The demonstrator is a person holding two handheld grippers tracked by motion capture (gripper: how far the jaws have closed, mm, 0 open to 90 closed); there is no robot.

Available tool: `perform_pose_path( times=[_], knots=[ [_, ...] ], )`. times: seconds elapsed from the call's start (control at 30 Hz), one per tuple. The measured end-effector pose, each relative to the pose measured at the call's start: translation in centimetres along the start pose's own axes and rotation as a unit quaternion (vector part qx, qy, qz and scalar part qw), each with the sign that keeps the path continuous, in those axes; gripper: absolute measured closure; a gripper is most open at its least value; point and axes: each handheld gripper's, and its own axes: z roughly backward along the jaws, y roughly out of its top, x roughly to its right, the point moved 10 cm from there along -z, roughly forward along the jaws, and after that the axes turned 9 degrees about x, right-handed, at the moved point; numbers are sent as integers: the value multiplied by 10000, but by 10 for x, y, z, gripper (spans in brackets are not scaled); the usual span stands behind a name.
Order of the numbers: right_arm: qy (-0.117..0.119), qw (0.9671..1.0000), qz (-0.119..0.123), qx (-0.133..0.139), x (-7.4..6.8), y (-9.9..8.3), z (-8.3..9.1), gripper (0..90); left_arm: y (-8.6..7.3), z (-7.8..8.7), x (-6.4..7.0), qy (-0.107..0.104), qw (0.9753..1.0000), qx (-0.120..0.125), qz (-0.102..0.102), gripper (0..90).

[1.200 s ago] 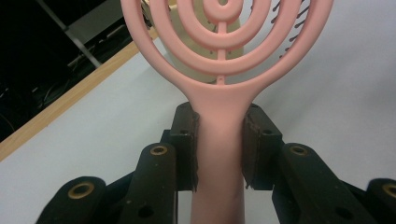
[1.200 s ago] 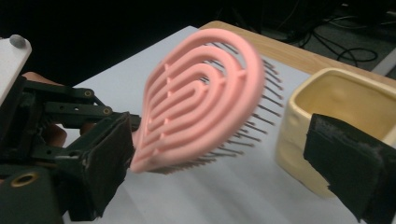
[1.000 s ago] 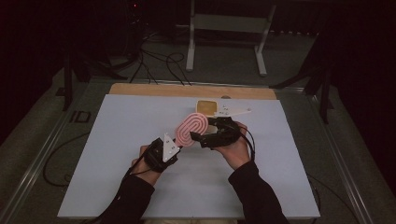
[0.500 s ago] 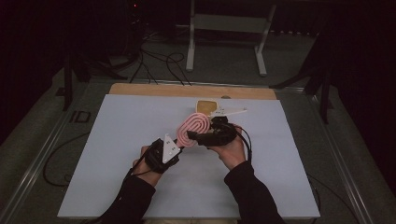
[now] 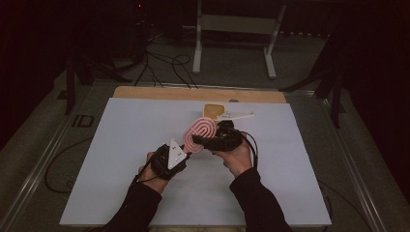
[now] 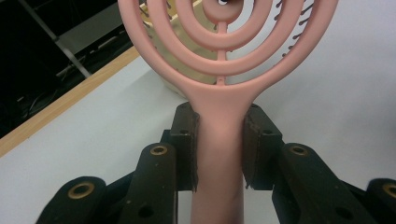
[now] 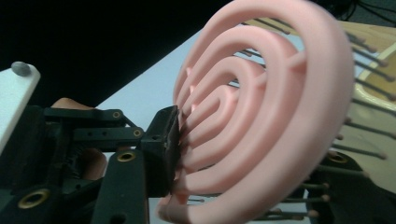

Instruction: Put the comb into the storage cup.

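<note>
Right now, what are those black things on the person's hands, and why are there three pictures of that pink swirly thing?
Those black things are grabbing tools with two jaws, one held in each hand. The big picture comes from a camera up high, looking down on the white table. The other two come from little cameras riding on each tool, so they see very close up. The pink swirly thing is a hairbrush with rings and small bristles. The left tool squeezes its handle between both jaws. The right tool has the round head of the brush between its jaws. Behind the brush lies something yellowish, and I cannot tell what it is.
</note>
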Motion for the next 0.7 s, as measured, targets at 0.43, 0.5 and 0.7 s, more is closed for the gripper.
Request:
perform_pose_path(
  times=[0.43,0.5,0.7],
  knots=[
    [221,9993,-286,-63,-10,0,-4,606,-3,-1,-2,34,10000,-3,45,701],
    [244,9992,-315,-69,-11,0,-4,614,-3,-1,-3,42,10000,15,72,701],
    [358,9983,-455,-43,-16,2,-5,632,-2,0,-5,2,9999,60,119,699]
  ],
)
